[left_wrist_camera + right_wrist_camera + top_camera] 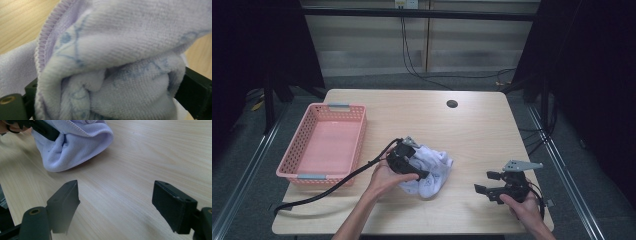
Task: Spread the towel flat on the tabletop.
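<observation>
A crumpled white cloth (432, 172) with faint blue print lies near the middle of the wooden table (472, 130). My left gripper (421, 162) is down on the cloth's left side, its jaws spread wide. In the left gripper view the bunched cloth (112, 62) bulges between the jaws and touches both, and the left gripper (107, 100) looks open around it. My right gripper (486, 182) rests to the right near the front edge, open with nothing in it. In the right gripper view, the right gripper (116, 195) points over bare wood toward the cloth (75, 145).
A pink plastic basket (292, 150) stands at the table's left side with nothing in it. A small round hole (452, 104) sits near the far edge. The left gripper's black cable (332, 185) trails across the front left of the table.
</observation>
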Demonstrator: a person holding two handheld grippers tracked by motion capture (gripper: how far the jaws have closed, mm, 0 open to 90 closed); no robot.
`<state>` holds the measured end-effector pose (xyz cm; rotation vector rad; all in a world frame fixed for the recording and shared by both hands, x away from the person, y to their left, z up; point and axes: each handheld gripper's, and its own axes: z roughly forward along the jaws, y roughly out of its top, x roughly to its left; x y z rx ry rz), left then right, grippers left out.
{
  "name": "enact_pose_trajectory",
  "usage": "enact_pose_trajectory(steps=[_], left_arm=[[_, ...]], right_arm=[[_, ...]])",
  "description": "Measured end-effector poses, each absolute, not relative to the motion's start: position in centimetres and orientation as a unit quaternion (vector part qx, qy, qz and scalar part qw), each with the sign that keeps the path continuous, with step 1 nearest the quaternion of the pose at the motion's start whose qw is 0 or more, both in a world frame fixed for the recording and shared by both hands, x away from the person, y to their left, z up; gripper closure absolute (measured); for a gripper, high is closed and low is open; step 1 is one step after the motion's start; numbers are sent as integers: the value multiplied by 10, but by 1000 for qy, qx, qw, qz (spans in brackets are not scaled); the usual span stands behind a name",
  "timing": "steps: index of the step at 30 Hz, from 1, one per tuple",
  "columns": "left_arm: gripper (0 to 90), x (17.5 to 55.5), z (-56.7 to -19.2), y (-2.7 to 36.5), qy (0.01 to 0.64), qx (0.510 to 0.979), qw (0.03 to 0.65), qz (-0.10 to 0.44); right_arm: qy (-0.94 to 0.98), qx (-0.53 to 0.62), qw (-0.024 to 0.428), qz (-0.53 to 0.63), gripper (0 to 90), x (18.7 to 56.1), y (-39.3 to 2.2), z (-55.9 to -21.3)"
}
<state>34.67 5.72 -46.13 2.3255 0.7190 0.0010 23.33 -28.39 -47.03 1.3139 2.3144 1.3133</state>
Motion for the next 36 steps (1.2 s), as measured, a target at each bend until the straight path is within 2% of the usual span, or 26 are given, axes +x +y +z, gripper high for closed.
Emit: enact_pose_trajectory(steps=[2, 8, 13, 15, 17, 21, 24, 26, 29, 30, 36], left_arm=[[63, 348, -459, 60, 279, 894, 350, -9], [79, 349, -446, 68, 268, 896, 355, 6], [167, 351, -429, 77, 278, 881, 383, 14], [160, 348, -425, 81, 279, 873, 400, 23], [159, 346, -424, 89, 273, 862, 426, 7], [172, 336, -422, 107, 293, 848, 440, 23], [261, 319, -418, 122, 293, 848, 440, 37], [275, 309, -416, 130, 297, 845, 444, 38], [351, 288, -411, 143, 296, 851, 430, 65], [391, 281, -410, 147, 297, 850, 429, 68], [486, 245, -418, 163, 306, 841, 441, 65]], right_arm=[[778, 441, 86, 440, 223, 233, -284, -470], [778, 439, 85, 441, 228, 235, -284, -471], [779, 435, 85, 443, 226, 234, -282, -470], [778, 435, 84, 446, 224, 234, -281, -470], [773, 434, 88, 455, 223, 235, -281, -468], [778, 424, 92, 455, 203, 237, -273, -465], [782, 410, 94, 460, 213, 240, -263, -458], [786, 402, 95, 461, 245, 243, -257, -453], [785, 396, 89, 468, 297, 253, -247, -445], [787, 389, 87, 470, 336, 261, -239, -440], [789, 375, 81, 479, 370, 282, -218, -431]])
